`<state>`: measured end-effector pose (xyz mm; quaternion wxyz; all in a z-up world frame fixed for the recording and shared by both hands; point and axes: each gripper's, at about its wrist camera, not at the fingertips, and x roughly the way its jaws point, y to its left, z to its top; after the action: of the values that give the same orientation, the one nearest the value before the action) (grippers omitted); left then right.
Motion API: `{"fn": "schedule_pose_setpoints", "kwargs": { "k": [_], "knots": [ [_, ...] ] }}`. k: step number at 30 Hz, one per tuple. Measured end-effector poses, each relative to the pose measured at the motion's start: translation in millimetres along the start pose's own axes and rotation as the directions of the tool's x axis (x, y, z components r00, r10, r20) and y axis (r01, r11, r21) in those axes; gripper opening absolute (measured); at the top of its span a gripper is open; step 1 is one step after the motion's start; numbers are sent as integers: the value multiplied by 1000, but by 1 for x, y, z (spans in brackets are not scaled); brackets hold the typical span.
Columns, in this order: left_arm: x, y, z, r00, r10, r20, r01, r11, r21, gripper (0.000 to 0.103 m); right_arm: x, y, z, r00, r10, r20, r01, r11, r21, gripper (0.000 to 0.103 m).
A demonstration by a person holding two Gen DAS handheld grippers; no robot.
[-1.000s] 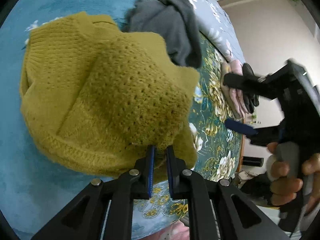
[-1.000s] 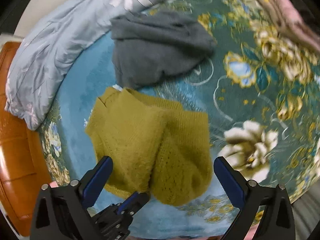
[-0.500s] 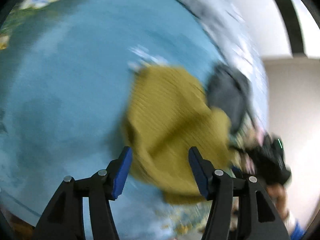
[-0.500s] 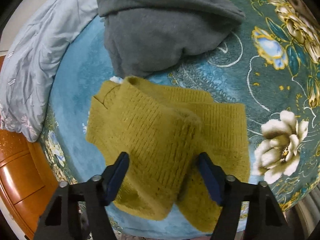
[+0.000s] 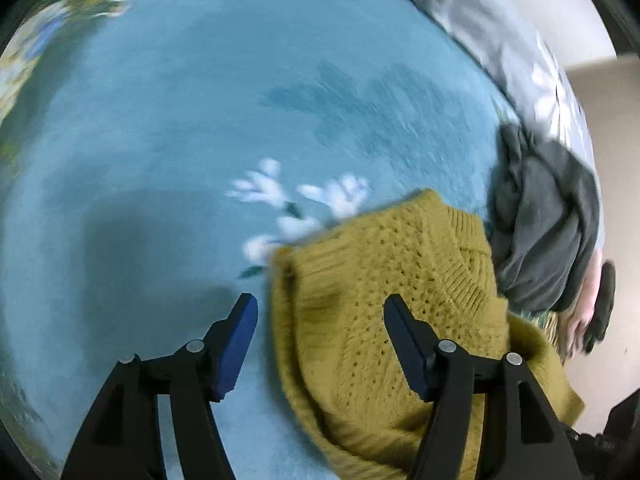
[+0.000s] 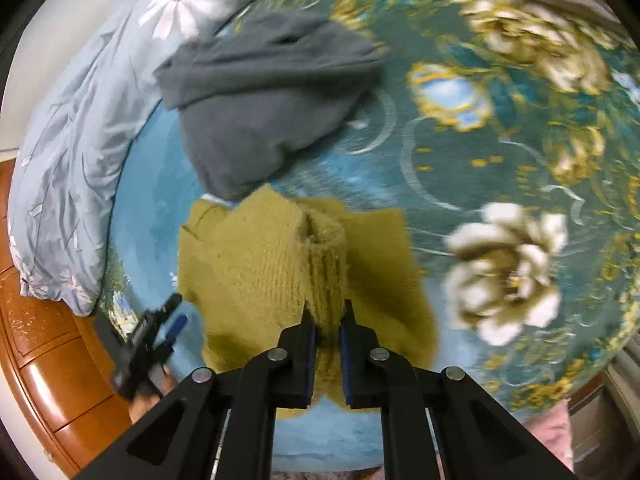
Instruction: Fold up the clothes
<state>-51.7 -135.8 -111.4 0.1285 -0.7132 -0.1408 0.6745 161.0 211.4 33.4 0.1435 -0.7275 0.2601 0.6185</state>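
Right now the mustard sweater (image 6: 260, 264) lies bunched on the bed (image 6: 460, 152), on its blue flowered cover, just in front of a grey garment (image 6: 260, 96) that touches its far edge. The right gripper (image 6: 327, 320) has its jaws drawn nearly together on a raised ridge of the knit near the sweater's near edge, so that fold of fabric is pinched between the blue pads. The left gripper (image 5: 320, 340) has its jaws wide apart and holds nothing; one finger is over the bare cover and the other over the sweater's edge (image 5: 384, 308), though whether it touches the knit I cannot tell.

To my eye the step in hand is carrying this pinched fold over to lay it flat. Doing it well likely means lifting only high enough to free the layer, drawing it across evenly, and bringing the open left gripper onto the opposite edge to keep the loose knit from sagging or dragging the grey garment along. A pale quilt (image 6: 72, 152) lies crumpled at the far side.
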Motion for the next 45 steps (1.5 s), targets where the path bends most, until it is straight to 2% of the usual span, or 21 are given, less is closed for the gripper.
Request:
{"fn": "schedule_pose_setpoints", "kwargs": {
  "k": [3, 5, 6, 7, 8, 12, 14, 16, 19, 21, 25, 26, 28, 29, 30, 32, 35, 37, 40, 42, 45],
  "knots": [
    [16, -1, -2, 998, -33, -49, 32, 999, -37, 64, -13, -33, -6, 1000, -8, 4, 7, 998, 62, 10],
    [20, 4, -6, 993, -100, -56, 94, 990, -108, 55, -20, -54, -10, 1000, -9, 6, 8, 994, 107, 10],
    [20, 7, -8, 990, -127, -55, 118, 983, -139, 37, -23, -61, -12, 1000, -3, 9, 2, 992, 129, 10],
    [20, 9, -9, 987, -149, -52, 138, 976, -171, 13, -26, -68, -13, 1000, 1, 14, -3, 989, 147, 10],
    [18, 10, -10, 986, -160, -47, 149, 971, -189, 8, -30, -72, -14, 1000, 14, 23, -17, 986, 164, 10],
    [-15, 0, -2, 977, -211, 40, 215, 960, -179, 7, -50, -72, -8, 991, 102, 90, -119, 972, 202, 10],
    [-47, -12, 4, 962, -247, 121, 264, 951, -160, 6, -73, -55, 3, 972, 170, 162, -195, 968, 155, 10],
    [-100, -27, 14, 918, -314, 243, 344, 934, -93, 6, -106, -35, 12, 937, 250, 246, -277, 957, 83, 9],
    [-187, -52, 22, 817, -414, 401, 430, 901, 54, 6, -159, -4, 25, 855, 373, 361, -385, 922, -42, 9],
    [-243, -71, 18, 735, -470, 488, 457, 876, 154, 6, -194, 12, 28, 794, 434, 425, -430, 896, -111, 9],
    [-339, -86, -10, 560, -541, 627, 450, 834, 319, 6, -274, 19, 18, 638, 544, 545, -494, 832, -253, 9],
    [-348, -85, -16, 537, -547, 642, 450, 830, 330, 7, -285, 17, 14, 616, 557, 556, -499, 823, -271, 9],
    [-360, -78, -29, 504, -557, 660, 462, 819, 340, 7, -297, 9, 5, 595, 573, 564, -506, 812, -291, 9],
    [-360, -75, -36, 510, -547, 664, 457, 826, 330, 7, -296, 5, -1, 602, 572, 557, -502, 814, -292, 9],
    [-354, -74, -44, 538, -519, 665, 437, 846, 307, 7, -293, 2, -6, 620, 563, 547, -489, 822, -292, 9],
    [-331, -68, -62, 611, -449, 652, 389, 888, 247, 7, -278, -8, -17, 663, 537, 522, -469, 841, -270, 9],
    [-283, -44, -79, 724, -364, 586, 365, 923, 122, 7, -242, -31, -32, 735, 485, 474, -447, 872, -198, 9],
    [-249, -27, -93, 801, -295, 521, 328, 944, 31, 7, -207, -52, -38, 798, 429, 423, -414, 900, -133, 9],
    [-192, -1, -113, 908, -168, 384, 211, 975, -75, 7, -156, -88, -49, 884, 329, 333, -340, 940, -26, 9],
    [-164, 19, -136, 949, -102, 299, 152, 978, -146, 7, -122, -114, -55, 926, 262, 271, -286, 957, 52, 9],
    [-128, 45, -160, 980, -29, 196, 75, 970, -230, 6, -80, -151, -67, 965, 180, 188, -209, 966, 149, 9]
  ]
}}
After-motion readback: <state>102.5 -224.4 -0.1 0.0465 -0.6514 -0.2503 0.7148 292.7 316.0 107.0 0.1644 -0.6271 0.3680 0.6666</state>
